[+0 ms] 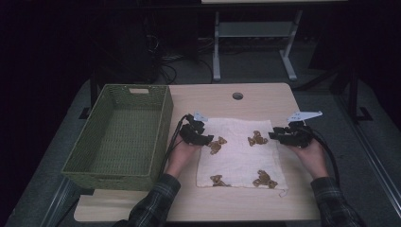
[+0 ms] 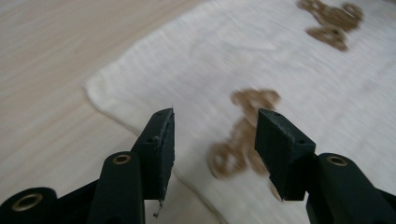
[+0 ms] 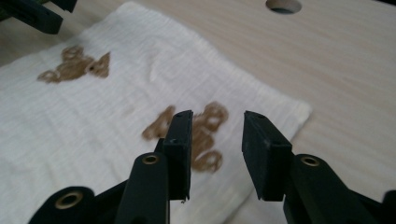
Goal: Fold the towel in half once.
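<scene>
Cloth [image 1: 239, 151]: white, printed with brown bears, lying flat on the bench [image 1: 227, 101], just right of the green basket [image 1: 120, 135]
Left gripper [image 1: 208, 140]: over the cloth's left edge; fingers [image 2: 161, 144] apart, holding nothing
Right gripper [image 1: 273, 135]: over the cloth's right edge, facing the left one; fingers [image 3: 180, 144] apart, holding nothing
Basket: left of the cloth

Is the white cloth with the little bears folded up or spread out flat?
Spread out flat. The white cloth lies open on the table in a single layer, its four brown bear prints all showing and no edge turned over.
</scene>
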Available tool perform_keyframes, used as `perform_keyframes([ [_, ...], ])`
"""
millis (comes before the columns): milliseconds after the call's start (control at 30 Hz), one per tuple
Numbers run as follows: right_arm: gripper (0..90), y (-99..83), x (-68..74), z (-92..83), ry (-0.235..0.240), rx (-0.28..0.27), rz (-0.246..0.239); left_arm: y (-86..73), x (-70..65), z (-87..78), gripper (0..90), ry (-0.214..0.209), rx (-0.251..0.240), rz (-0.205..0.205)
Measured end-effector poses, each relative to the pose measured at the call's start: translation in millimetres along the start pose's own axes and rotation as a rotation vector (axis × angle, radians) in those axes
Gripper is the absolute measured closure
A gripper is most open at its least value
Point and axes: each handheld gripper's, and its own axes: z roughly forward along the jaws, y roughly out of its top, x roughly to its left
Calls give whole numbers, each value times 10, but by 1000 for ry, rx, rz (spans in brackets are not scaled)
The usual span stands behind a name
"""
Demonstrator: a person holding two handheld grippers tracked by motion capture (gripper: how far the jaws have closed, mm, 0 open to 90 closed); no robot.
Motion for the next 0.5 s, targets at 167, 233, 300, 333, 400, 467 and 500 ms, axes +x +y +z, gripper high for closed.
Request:
perform_keyframes([
  [167, 641, 148, -194, 182, -16, 18, 20, 109, 184, 142, 508, 44, -8, -25],
  [233, 646, 188, -280, 257, -30, 12, 34, 142, 249, 208, 510, 56, -11, -32],
  [300, 642, 210, -366, 325, -23, 27, 63, 174, 327, 274, 520, 78, 3, -48],
  [333, 646, 222, -425, 393, -36, 38, 64, 185, 349, 296, 527, 82, 2, -59],
  [400, 650, 226, -503, 451, -54, 35, 81, 231, 455, 377, 532, 102, 23, -61],
  [467, 647, 235, -609, 503, -60, 63, 118, 239, 481, 403, 538, 115, 32, -59],
  [500, 648, 236, -650, 517, -65, 62, 131, 246, 510, 428, 540, 126, 42, -58],
])
